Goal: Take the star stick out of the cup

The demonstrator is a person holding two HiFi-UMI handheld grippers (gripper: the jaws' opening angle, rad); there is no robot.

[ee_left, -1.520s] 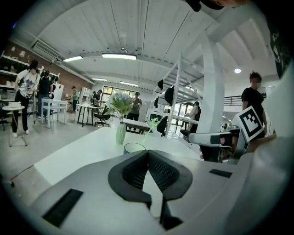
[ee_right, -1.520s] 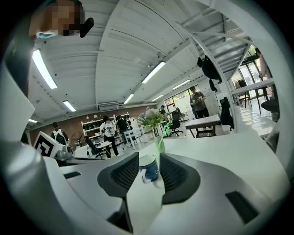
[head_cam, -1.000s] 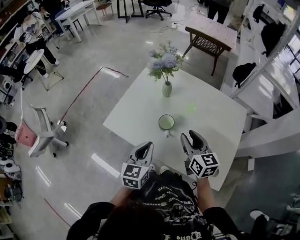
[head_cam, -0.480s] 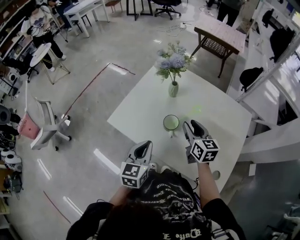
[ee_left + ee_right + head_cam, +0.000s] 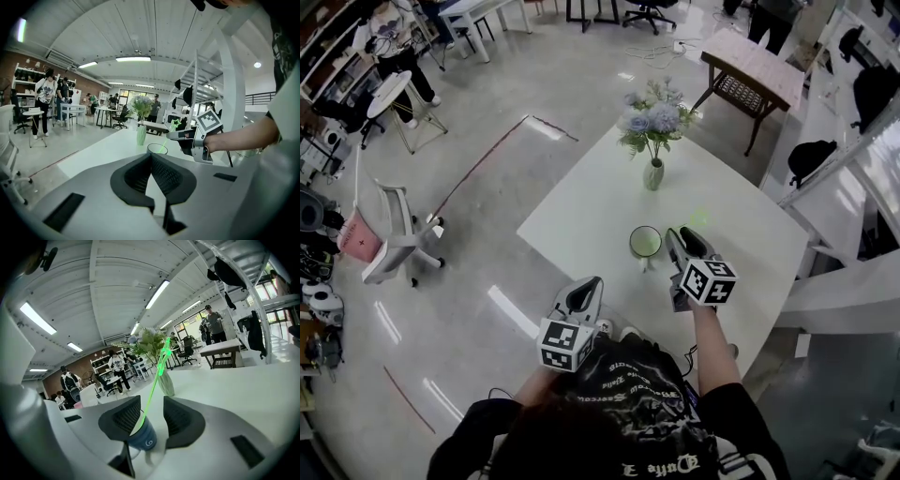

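Approach: your right gripper (image 5: 684,239) has advanced over the table's (image 5: 581,216) near edge to the cup (image 5: 644,242). Its jaws stand apart around the star stick (image 5: 152,387), not gripping. Stick remains in cup. Left gripper (image 5: 151,161): jaws together, empty. Closing likely comes next.

right claw (image 5: 684,236) moved forward beside cup (image 5: 645,242), jaws now flanking star stick (image 5: 153,380)

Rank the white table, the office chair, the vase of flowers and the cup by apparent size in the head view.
1. white table, by far the largest.
2. office chair and vase of flowers: these look about alike, and the chair is down on the floor, farther from the camera, so they are left unranked.
3. cup, the smallest.
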